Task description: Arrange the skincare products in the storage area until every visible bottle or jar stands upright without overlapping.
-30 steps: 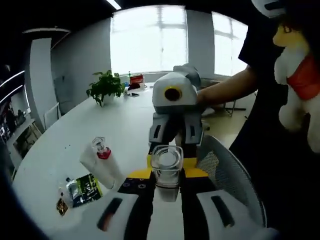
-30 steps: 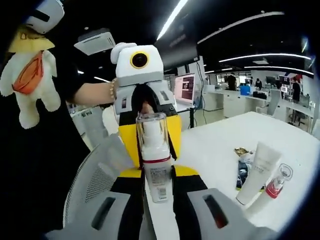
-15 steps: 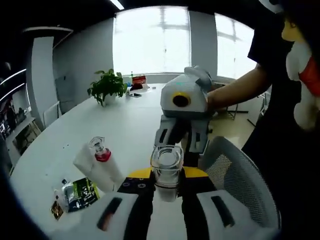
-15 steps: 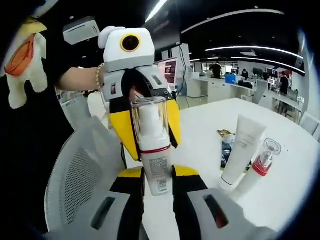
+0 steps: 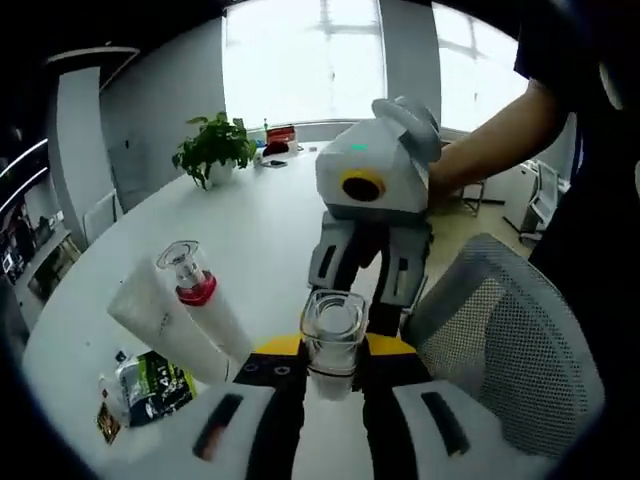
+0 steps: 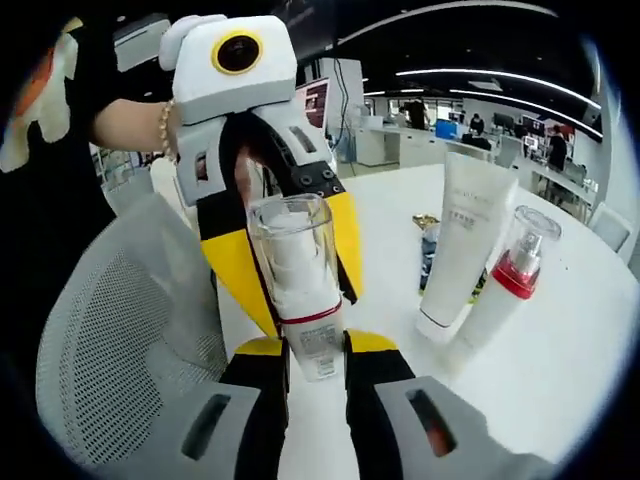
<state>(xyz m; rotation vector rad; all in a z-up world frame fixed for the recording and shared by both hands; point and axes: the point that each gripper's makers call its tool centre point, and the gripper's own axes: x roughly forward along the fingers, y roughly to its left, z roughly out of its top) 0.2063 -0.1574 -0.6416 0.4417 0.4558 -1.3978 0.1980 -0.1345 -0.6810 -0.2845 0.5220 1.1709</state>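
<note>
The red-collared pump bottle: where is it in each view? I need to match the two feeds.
Left gripper view: the pump bottle stands left of centre, in front of the white tube.
Right gripper view: the same pump bottle stands at the right, just right of the white tube.
Shared landmark: the clear-capped bottle at centre in both views.

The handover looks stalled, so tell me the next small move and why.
Probably lower the bottle onto the bare table beside the tube, leaving a gap. It is upright but held in the air, pinched between the right tongs and the left tongs. The tube and the red-collared bottle already stand on the table.
</note>
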